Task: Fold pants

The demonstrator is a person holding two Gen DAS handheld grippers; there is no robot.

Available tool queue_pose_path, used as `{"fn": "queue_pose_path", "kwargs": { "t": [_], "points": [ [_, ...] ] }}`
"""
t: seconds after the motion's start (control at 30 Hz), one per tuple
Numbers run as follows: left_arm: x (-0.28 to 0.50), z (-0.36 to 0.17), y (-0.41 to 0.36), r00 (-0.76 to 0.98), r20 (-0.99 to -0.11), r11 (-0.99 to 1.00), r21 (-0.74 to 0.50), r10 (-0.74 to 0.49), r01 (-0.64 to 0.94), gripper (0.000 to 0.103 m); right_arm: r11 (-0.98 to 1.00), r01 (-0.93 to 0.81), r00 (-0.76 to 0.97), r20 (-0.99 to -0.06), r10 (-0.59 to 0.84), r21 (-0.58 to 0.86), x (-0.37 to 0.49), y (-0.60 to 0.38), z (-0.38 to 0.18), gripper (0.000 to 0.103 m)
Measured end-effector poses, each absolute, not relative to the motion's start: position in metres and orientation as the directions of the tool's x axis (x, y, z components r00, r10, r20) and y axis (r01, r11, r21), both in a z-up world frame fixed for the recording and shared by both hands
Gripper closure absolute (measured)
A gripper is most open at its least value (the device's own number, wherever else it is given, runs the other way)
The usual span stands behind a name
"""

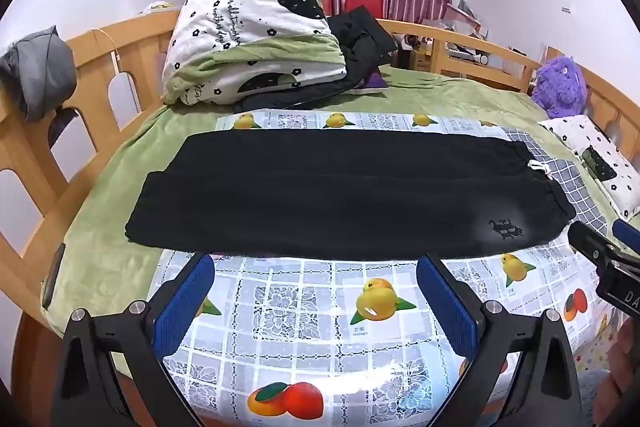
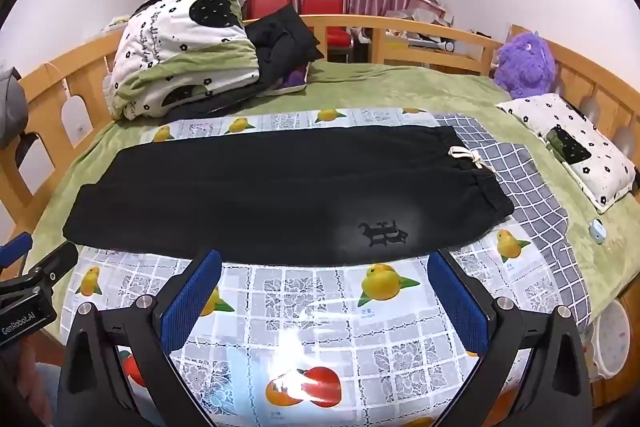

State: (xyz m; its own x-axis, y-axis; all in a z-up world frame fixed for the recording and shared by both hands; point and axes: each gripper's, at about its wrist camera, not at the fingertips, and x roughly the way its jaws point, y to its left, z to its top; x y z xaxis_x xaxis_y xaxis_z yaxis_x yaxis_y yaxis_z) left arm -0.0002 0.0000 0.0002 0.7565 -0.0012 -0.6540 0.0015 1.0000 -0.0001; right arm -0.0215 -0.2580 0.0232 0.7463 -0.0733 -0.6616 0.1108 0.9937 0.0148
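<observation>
The black pants [image 1: 336,195] are laid crosswise just past both wide-apart, empty grippers, left gripper [image 1: 314,293] nearer the legs, right gripper [image 2: 324,287] nearer the waistband.

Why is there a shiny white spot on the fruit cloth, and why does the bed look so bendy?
Right wrist view: lamp glare whitens the fruit cloth near the camera, and a pale patch hazes the pants. Left wrist view: a fainter glare streak on the cloth. Both views: the fisheye lens bows the bed rail.
</observation>
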Motion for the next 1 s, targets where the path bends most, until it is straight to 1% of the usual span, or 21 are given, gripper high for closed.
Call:
{"fn": "queue_pose_path", "kwargs": {
  "t": [0.37,0.43,1.0],
  "points": [
    [0.003,0.008,-0.003,0.755,-0.656,1.000,-0.013,0.001,-0.013,0.002,0.993,0.116,0.733,-0.677,-0.061,0.037,-0.022,-0.263,0.020,0.002],
    [0.001,0.002,0.002,0.759,-0.651,1.000,-0.010,0.001,-0.010,0.002,0.992,0.117,0.734,-0.677,-0.056,0.044,-0.023,-0.265,0.021,0.002],
    [-0.001,0.005,0.004,0.768,-0.640,1.000,-0.012,0.000,-0.010,0.002,0.995,0.096,0.733,-0.678,-0.061,0.014,-0.023,-0.254,0.021,0.002]
  ]
}}
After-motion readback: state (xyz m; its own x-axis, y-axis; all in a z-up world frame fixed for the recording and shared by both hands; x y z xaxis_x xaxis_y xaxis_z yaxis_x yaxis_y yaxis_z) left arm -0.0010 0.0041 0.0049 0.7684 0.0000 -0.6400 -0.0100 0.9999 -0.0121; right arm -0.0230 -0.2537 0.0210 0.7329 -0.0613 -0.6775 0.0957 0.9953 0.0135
